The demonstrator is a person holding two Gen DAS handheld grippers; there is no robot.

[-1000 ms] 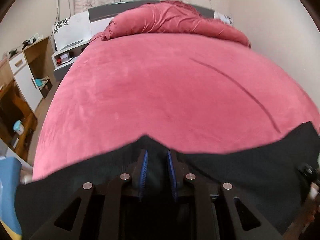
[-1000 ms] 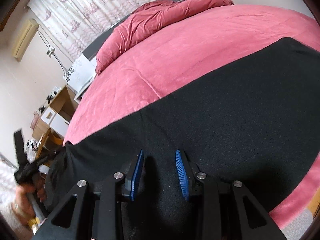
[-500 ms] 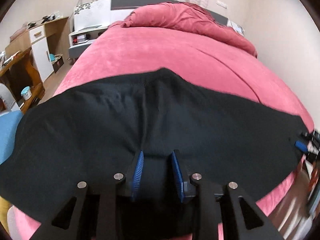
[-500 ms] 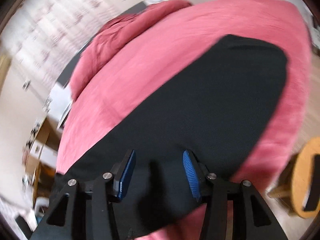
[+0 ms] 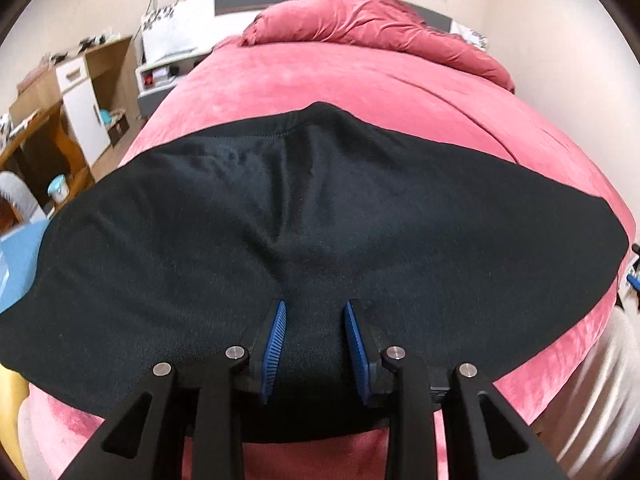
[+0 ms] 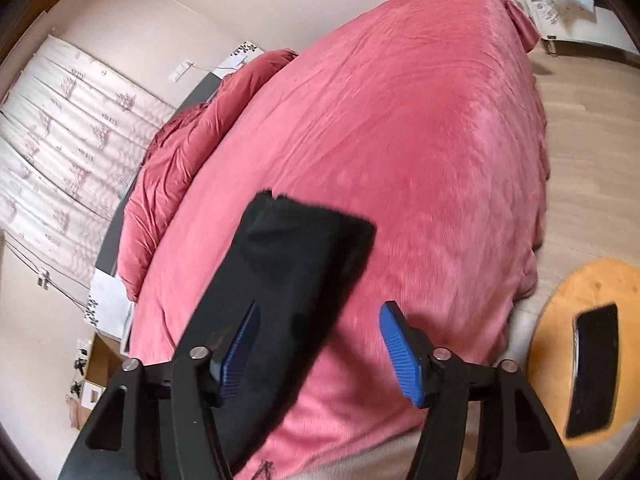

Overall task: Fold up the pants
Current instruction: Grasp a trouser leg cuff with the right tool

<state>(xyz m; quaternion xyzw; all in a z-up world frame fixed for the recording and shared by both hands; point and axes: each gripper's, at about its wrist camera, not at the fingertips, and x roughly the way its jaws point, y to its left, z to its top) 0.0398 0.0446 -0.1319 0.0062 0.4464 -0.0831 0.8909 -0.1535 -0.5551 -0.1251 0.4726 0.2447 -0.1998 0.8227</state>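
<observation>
Black pants (image 5: 320, 232) lie spread across the near end of the pink bed cover (image 5: 360, 88), filling the lower half of the left wrist view; the stitched edge sits at upper centre of the dark cloth. In the right wrist view one end of the pants (image 6: 292, 280) runs from frame centre down to lower left.

Progress, as a judgement: cloth looks laid out flat and wide, no crisp finished fold visible, so the folding proper is mostly left to do.

Left gripper (image 5: 316, 336) — jaws partly apart, black cloth between the blue pads, but whether the pads press on it I cannot tell. Right gripper (image 6: 320, 344) — jaws wide, the right pad clear over pink cover, the cloth end beside the left pad, nothing pinched.

Versus earlier frames: a second ago the left view showed mostly pink cover with the pants only along the bottom; now the pants fill the lower half. The left jaws had been opening, and stand about as they did half a second back. Right jaws have just been opening, and the right view has swung off the broad black cloth toward the bed's edge, wood floor (image 6: 592, 160) and a round yellow stool (image 6: 560, 320) at lower right.
</observation>
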